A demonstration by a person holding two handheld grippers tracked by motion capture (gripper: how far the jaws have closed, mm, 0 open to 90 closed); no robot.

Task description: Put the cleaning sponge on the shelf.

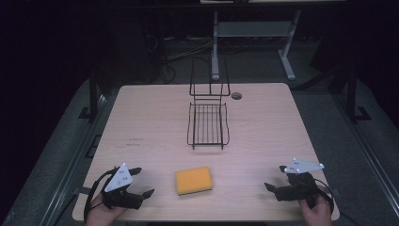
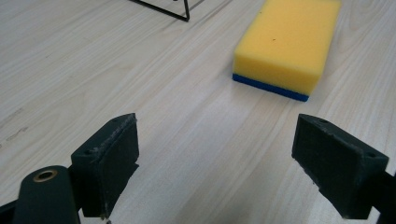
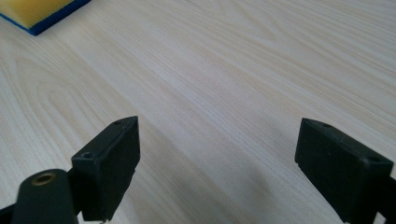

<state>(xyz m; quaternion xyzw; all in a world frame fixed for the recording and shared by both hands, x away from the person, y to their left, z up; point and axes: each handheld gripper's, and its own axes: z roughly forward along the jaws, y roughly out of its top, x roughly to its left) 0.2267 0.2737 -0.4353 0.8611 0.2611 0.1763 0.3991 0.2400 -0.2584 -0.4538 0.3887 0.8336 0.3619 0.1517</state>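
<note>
A yellow sponge (image 1: 194,181) with a blue underside lies flat near the table's front edge, between the two grippers. In the left gripper view the sponge (image 2: 287,44) is ahead and to the right of the jaws. My left gripper (image 1: 143,182) rests at the front left, open, nothing between its jaws. My right gripper (image 1: 275,177) rests at the front right, also open and empty. A corner of the sponge (image 3: 37,14) shows at the top left of the right gripper view. A black wire rack (image 1: 208,123) stands at the table's middle.
The light wooden table (image 1: 141,122) has a round cable hole (image 1: 236,96) near its far edge. Bare wood lies around the sponge and rack. A person's hands hold the grippers at the front edge. Dark floor and a desk frame lie beyond.
</note>
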